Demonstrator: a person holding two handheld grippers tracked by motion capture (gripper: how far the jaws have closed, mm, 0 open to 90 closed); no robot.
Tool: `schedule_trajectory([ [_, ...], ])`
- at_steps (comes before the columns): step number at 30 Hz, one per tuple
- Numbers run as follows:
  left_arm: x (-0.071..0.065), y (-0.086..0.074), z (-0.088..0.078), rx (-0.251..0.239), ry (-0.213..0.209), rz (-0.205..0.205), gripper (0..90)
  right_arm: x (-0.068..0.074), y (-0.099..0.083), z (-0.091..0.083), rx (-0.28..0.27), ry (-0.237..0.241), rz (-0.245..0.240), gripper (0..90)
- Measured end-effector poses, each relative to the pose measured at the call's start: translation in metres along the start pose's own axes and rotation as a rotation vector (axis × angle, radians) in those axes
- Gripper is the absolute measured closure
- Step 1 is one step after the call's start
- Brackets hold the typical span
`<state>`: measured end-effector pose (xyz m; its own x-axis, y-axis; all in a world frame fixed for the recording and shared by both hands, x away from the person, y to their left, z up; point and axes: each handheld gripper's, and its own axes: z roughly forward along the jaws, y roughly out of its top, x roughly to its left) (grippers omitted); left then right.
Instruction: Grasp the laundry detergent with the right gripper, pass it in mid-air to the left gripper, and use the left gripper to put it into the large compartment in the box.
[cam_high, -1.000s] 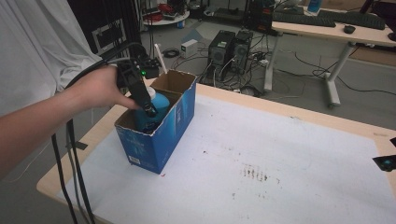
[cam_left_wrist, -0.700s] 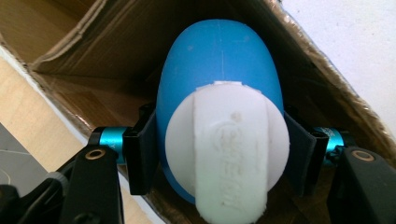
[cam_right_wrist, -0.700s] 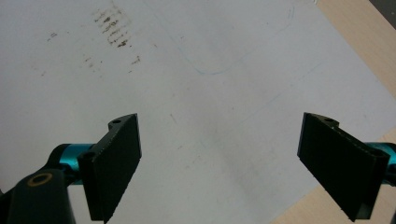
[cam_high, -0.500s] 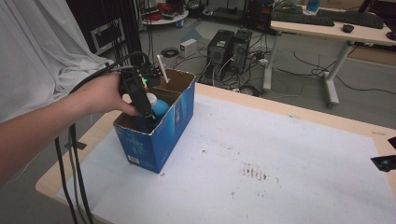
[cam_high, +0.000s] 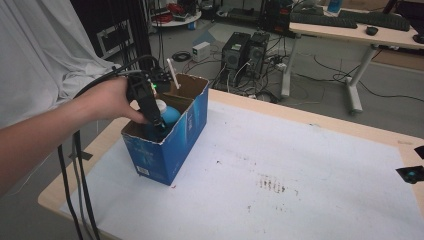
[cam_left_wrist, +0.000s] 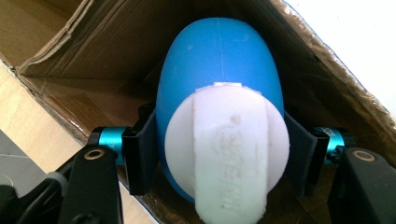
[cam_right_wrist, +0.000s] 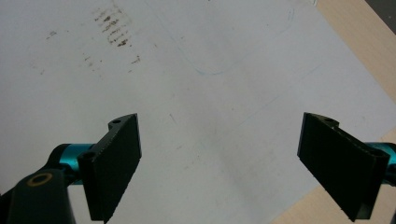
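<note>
The left gripper is closed on a blue egg-shaped bottle; its two black pads are pressed against the bottle's flanks, just behind the white cap, which faces the left gripper view's camera. The bottle is gripped inside a blue cardboard box, whose brown inner walls are seen around and behind it.

In the high view the left gripper is pointed down into the near end of the blue cardboard box, with the person's left hand wrapped around its body and black cables trailing from it down toward the near left edge. The blue egg-shaped bottle is seen within the open top of the box, with its white cap turned toward the hand. A thin white stick rises above the far end of the box. The box stands at the left of the surface, on a white covering marked with dark smudges near its middle.

The right gripper is wide open and holds nothing; between its pads the white covering of the surface is seen, with brown smudges farther off and a bare wooden edge at the right. In the high view the right gripper is seen at the far right edge of the surface, well apart from the box.

Beyond the surface, computer towers stand on the floor among cables, and a desk carries a keyboard.
</note>
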<state>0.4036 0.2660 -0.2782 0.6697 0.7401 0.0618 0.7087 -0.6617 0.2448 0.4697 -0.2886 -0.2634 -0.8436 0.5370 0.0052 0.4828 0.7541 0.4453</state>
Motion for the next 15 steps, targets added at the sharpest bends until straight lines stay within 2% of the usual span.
schedule_trajectory([
  [6,0.0004,0.0007,-0.0002,0.008,0.000,0.012,37.7,0.0001,-0.0001,0.0000,-0.002,0.001,-0.005,13.1],
  [15,0.0020,0.0009,-0.0044,0.000,0.017,0.010,36.6,-0.0003,0.0001,0.0004,-0.004,0.002,-0.009,13.2],
])
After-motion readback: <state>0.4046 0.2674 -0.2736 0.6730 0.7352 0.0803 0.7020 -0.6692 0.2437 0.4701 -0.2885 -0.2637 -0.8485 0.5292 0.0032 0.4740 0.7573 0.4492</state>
